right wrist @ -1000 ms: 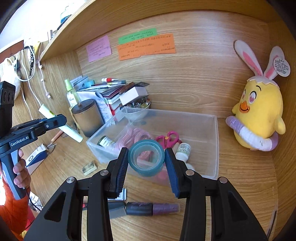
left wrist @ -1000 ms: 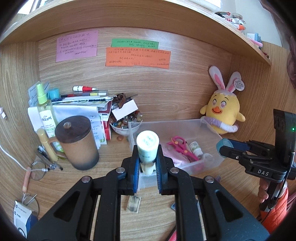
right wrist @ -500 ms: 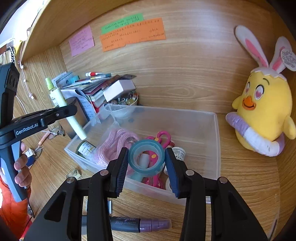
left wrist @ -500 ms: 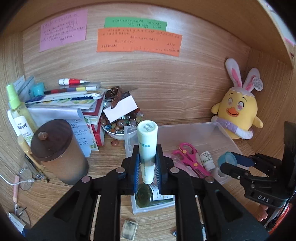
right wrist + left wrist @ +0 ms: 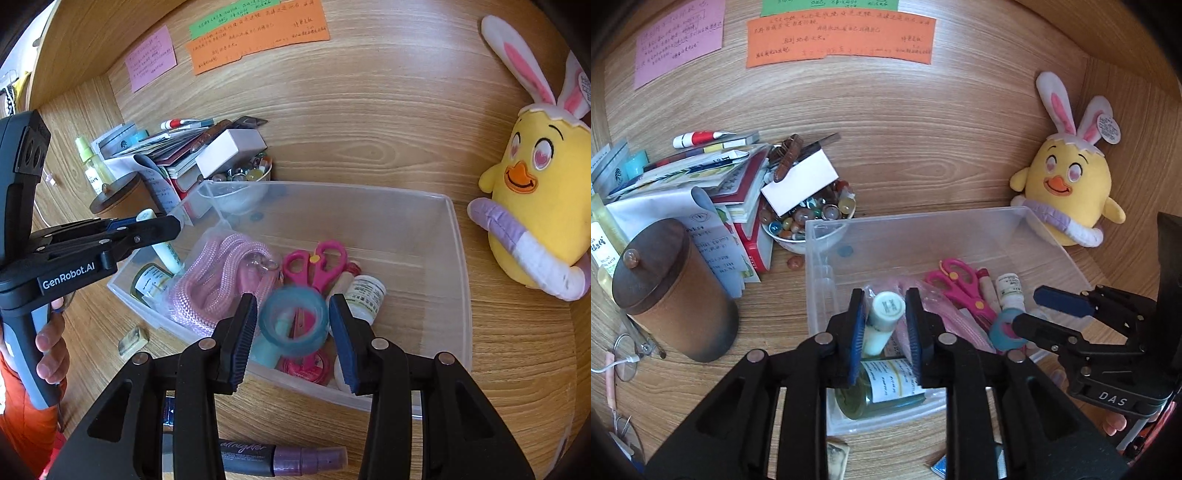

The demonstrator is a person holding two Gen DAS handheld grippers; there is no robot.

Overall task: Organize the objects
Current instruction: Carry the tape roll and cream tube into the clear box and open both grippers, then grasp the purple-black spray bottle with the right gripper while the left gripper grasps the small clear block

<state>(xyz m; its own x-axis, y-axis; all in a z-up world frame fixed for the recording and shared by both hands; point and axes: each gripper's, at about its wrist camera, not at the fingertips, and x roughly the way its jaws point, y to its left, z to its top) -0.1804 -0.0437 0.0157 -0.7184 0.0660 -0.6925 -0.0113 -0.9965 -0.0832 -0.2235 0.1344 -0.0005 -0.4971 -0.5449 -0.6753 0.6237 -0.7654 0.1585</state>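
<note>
A clear plastic bin (image 5: 1052,240) (image 5: 458,295) holds pink scissors (image 5: 960,280) (image 5: 317,262), a pink rope (image 5: 218,273), a small white bottle (image 5: 364,295) and a green bottle (image 5: 882,387). My left gripper (image 5: 884,325) has opened around a pale green tube (image 5: 882,321) (image 5: 166,251), which is tilting down over the bin's left end. My right gripper (image 5: 293,325) is open over the bin's front. The teal tape roll (image 5: 293,321) (image 5: 1004,328) looks blurred between its jaws with gaps on both sides.
A brown lidded jar (image 5: 668,291), a stack of books and papers (image 5: 713,177) and a bowl of beads (image 5: 812,218) stand left of the bin. A yellow plush chick (image 5: 1067,188) (image 5: 535,199) sits to the right. A purple marker (image 5: 288,458) lies in front.
Both grippers moved forward and down over the bin. Both jaws have widened, loosening the pale green tube and the teal tape roll.
</note>
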